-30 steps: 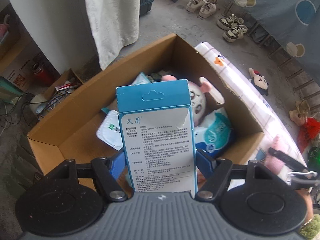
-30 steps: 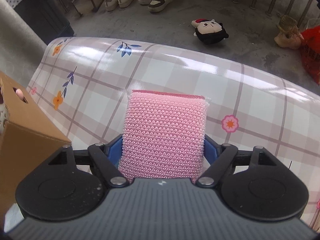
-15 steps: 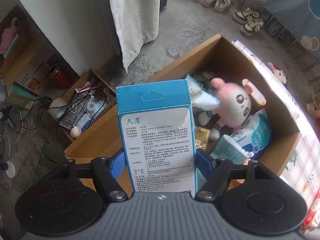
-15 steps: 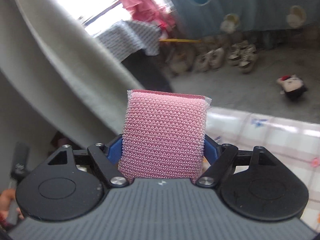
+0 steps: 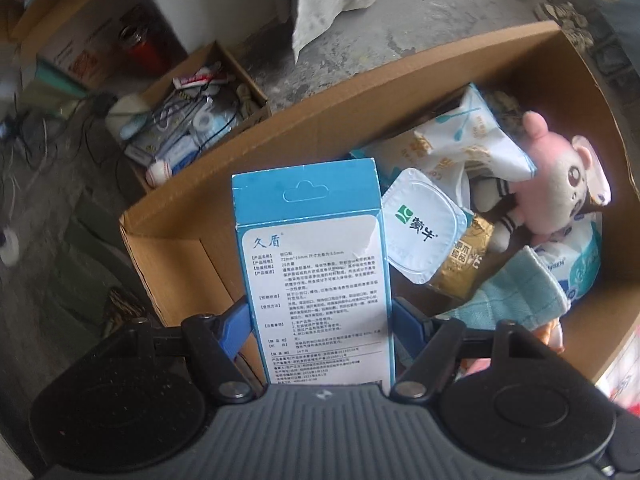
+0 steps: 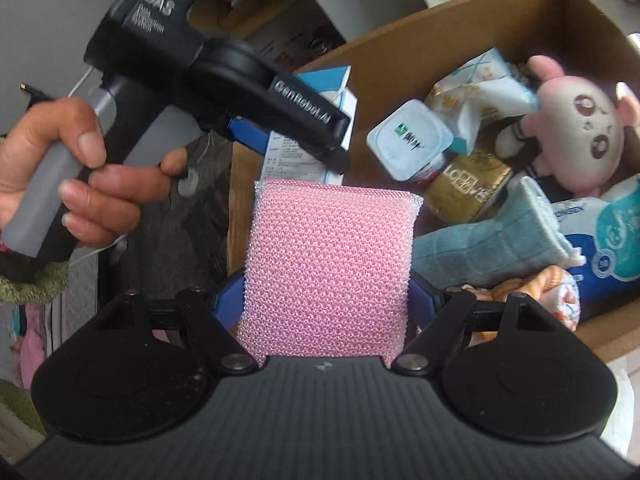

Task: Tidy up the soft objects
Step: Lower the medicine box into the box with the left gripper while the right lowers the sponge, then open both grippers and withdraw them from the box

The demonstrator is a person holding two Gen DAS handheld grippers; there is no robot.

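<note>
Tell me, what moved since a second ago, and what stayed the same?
The right gripper swung from over the flowered table to the cardboard box, carrying the pink sponge. The left gripper shifted toward the box's left end. Both stayed clamped, the left on the blue carton. Nothing was dropped.

Pink sponge's [image 6: 326, 272] lower edge hidden between the fingers [image 6: 228, 300].
</note>
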